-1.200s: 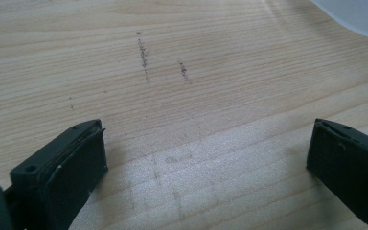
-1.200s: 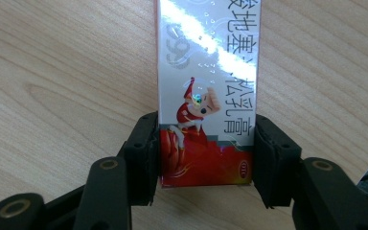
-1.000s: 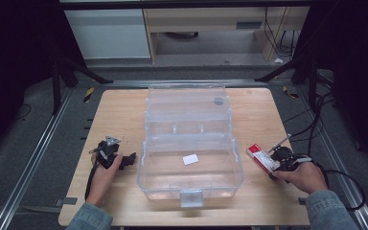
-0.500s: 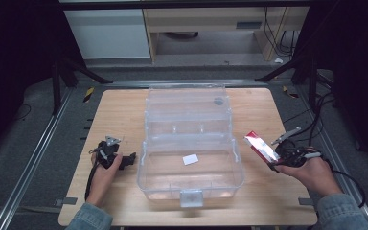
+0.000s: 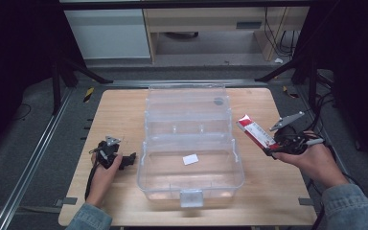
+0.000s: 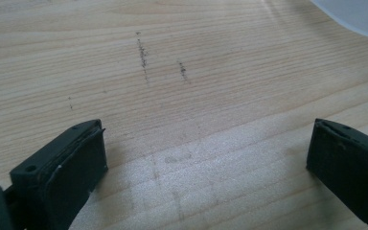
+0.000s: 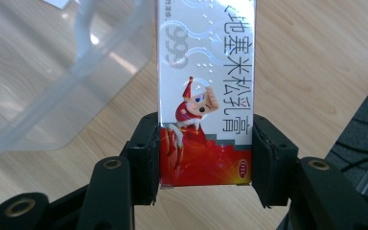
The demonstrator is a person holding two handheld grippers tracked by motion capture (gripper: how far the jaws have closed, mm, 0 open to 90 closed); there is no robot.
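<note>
1. The right gripper [image 5: 271, 147] has its jaws clamped on the lower end of a red and white carton [image 5: 255, 132], one pad flat against each long side. That grip at one end leaves most of the carton sticking out free, which should make it easier to lower it into a container end first or lay it down.
2. The carton is held in the air over the right edge of the counter [image 5: 120, 110], just beside the right wall of the clear storage box [image 5: 190, 178] and not touching it. It is tilted, its free end pointing up and towards the box.
3. The box stands open in the middle of the counter, its lid [image 5: 187, 99] folded back toward the far edge. That leaves the bottom tray open from above. A small white slip [image 5: 190, 159] lies on the tray floor.
4. The left gripper [image 5: 133, 158] rests low near the left edge of the counter, just beside the box's left wall, jaws wide apart and nothing between them. It looks parked there, perhaps ready to steady the box.
5. My guess is the carton is bound for the open tray.
</note>
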